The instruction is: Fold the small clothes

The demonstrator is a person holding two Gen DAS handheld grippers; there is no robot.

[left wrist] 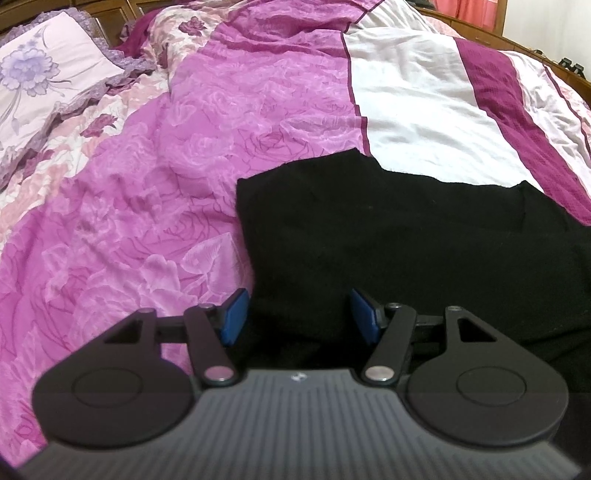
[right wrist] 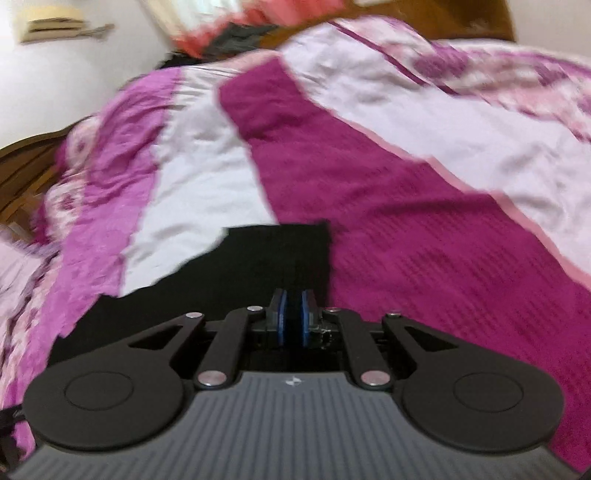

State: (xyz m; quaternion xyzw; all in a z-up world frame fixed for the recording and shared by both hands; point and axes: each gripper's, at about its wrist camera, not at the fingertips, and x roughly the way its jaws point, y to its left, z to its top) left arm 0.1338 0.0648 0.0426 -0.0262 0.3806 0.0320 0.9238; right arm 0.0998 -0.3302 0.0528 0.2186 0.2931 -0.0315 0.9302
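Observation:
A black garment (left wrist: 369,240) lies spread flat on the bed, with a folded flap near its right side. My left gripper (left wrist: 298,302) hovers low over the garment's near left part. It is open, its blue pads (left wrist: 233,317) wide apart with only cloth lying below them. In the blurred right wrist view the same black garment (right wrist: 258,266) reaches ahead to a squared corner. My right gripper (right wrist: 291,299) is just over its right edge and shut, its pads nearly touching. I cannot tell whether any cloth is pinched between them.
The bed carries a rumpled pink, white and magenta bedspread (left wrist: 184,166) that also fills the right wrist view (right wrist: 406,258). A floral pillow (left wrist: 37,74) lies at the far left by a wooden headboard (left wrist: 110,14). A wooden bed frame (right wrist: 22,173) and a wall air conditioner (right wrist: 51,24) show at the left.

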